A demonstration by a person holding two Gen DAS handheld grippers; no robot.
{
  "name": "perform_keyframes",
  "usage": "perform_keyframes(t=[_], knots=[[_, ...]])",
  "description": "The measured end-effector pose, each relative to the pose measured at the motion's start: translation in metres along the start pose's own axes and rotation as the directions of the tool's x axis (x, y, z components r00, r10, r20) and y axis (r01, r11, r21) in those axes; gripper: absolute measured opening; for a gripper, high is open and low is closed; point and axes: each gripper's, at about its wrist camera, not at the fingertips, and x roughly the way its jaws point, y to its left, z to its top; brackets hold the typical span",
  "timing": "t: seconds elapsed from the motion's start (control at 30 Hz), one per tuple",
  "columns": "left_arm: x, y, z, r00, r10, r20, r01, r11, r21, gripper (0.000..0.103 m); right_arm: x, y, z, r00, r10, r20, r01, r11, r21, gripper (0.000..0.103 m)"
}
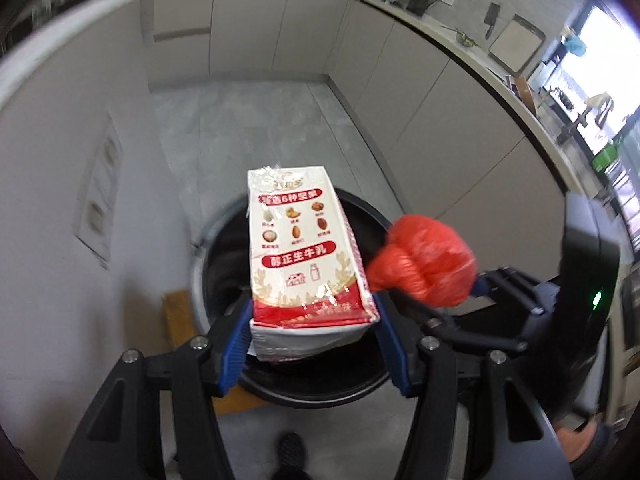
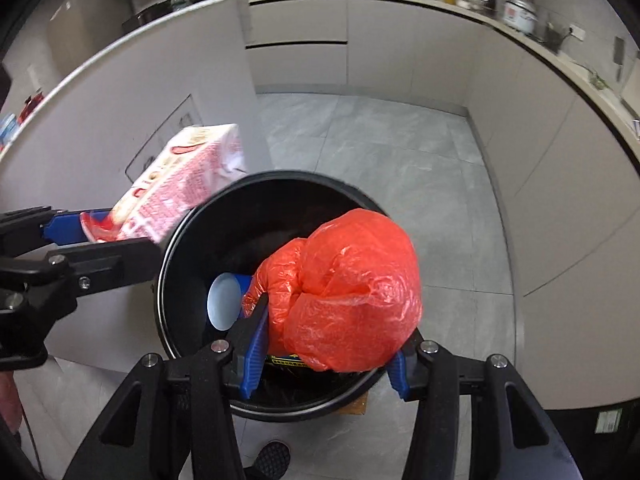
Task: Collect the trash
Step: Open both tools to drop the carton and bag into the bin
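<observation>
My left gripper (image 1: 314, 320) is shut on a red and white milk carton (image 1: 304, 248), which it holds over the round black bin (image 1: 320, 390) on the floor. My right gripper (image 2: 328, 344) is shut on a crumpled red plastic bag (image 2: 348, 292), which hangs above the bin's (image 2: 176, 248) open mouth. A blue and white cup (image 2: 226, 300) lies inside the bin. In the right wrist view the milk carton (image 2: 180, 184) juts in from the left, over the bin's rim. In the left wrist view the red bag (image 1: 424, 264) shows at the right, beside the carton.
Grey cabinets (image 2: 520, 152) ring a grey tiled floor (image 2: 360, 136). A white island (image 2: 100, 120) stands close on the left of the bin. A brown cardboard piece (image 1: 180, 316) lies under the bin. A person's shoe (image 2: 272, 456) shows at the bottom.
</observation>
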Motion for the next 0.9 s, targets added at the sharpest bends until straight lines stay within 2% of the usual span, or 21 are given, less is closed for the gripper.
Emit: perform_keyframes(t=[0.03,0.07,0.1,0.13,0.17,0.2,0.23,0.33,0.43,0.6,0.63,0.7,0.73,0.77,0.9], knots=[[0.009,0.005,0.0,0.999,-0.028,-0.024,0.028,0.999,-0.027,0.063,0.007,0.0,0.001,1.0,0.008,-0.004,-0.008,1.0,-0.011,0.054],[0.016,0.012,-0.001,0.999,-0.011,-0.041,0.009,0.999,-0.047,0.079,0.016,0.001,0.001,0.999,0.03,-0.012,-0.03,0.999,-0.033,0.06],[0.023,0.021,-0.003,0.998,0.037,-0.05,-0.04,0.996,-0.075,0.086,0.023,0.004,-0.001,0.999,0.051,-0.016,-0.051,0.997,-0.053,0.071],[0.025,0.032,-0.005,0.998,0.042,-0.049,-0.048,0.992,-0.12,0.089,0.031,0.009,-0.005,0.999,0.026,-0.03,-0.028,0.996,-0.081,0.101],[0.024,0.039,-0.007,0.998,0.037,-0.044,-0.043,0.988,-0.148,0.089,0.036,0.013,-0.008,0.999,-0.034,-0.029,0.03,0.992,-0.121,0.103],[0.021,0.044,-0.009,0.997,0.069,-0.034,-0.073,0.985,-0.156,0.09,0.037,0.015,-0.01,0.999,-0.045,-0.019,0.042,0.988,-0.148,0.103],[0.019,0.045,-0.01,0.994,0.108,-0.024,-0.111,0.983,-0.146,0.091,0.036,0.015,-0.012,0.999,-0.041,-0.018,0.038,0.988,-0.147,0.103],[0.015,0.041,-0.015,0.988,0.157,-0.014,-0.157,0.982,-0.106,0.091,0.028,0.007,-0.014,0.999,-0.042,0.005,0.043,0.993,-0.11,0.103],[0.012,0.033,-0.021,0.982,0.187,-0.004,-0.187,0.979,-0.077,0.091,0.02,0.002,-0.011,1.0,-0.025,0.009,0.026,0.997,-0.078,0.103],[-0.01,0.013,-0.025,0.969,0.247,0.032,-0.247,0.969,-0.001,0.091,0.007,-0.015,-0.01,0.999,-0.041,0.024,0.042,0.999,-0.005,0.103],[-0.019,0.008,-0.027,0.964,0.26,0.049,-0.261,0.965,0.01,0.092,0.0,-0.019,-0.011,0.999,-0.032,0.023,0.031,0.999,0.03,0.103],[-0.036,0.001,-0.03,0.962,0.264,0.065,-0.266,0.964,0.02,0.093,-0.015,-0.025,-0.013,0.997,-0.079,0.02,0.077,0.993,0.087,0.103],[-0.044,-0.001,-0.027,0.962,0.264,0.069,-0.267,0.964,0.024,0.095,-0.021,-0.025,-0.013,0.997,-0.075,0.02,0.073,0.992,0.104,0.103],[-0.055,-0.007,-0.03,0.961,0.265,0.075,-0.268,0.963,0.034,0.097,-0.035,-0.026,-0.015,0.998,-0.062,0.031,0.057,0.99,0.13,0.103],[-0.098,-0.025,-0.037,0.957,0.263,0.121,-0.272,0.96,0.068,0.1,-0.085,-0.023,-0.024,0.993,-0.12,0.009,0.116,0.977,0.18,0.103]])
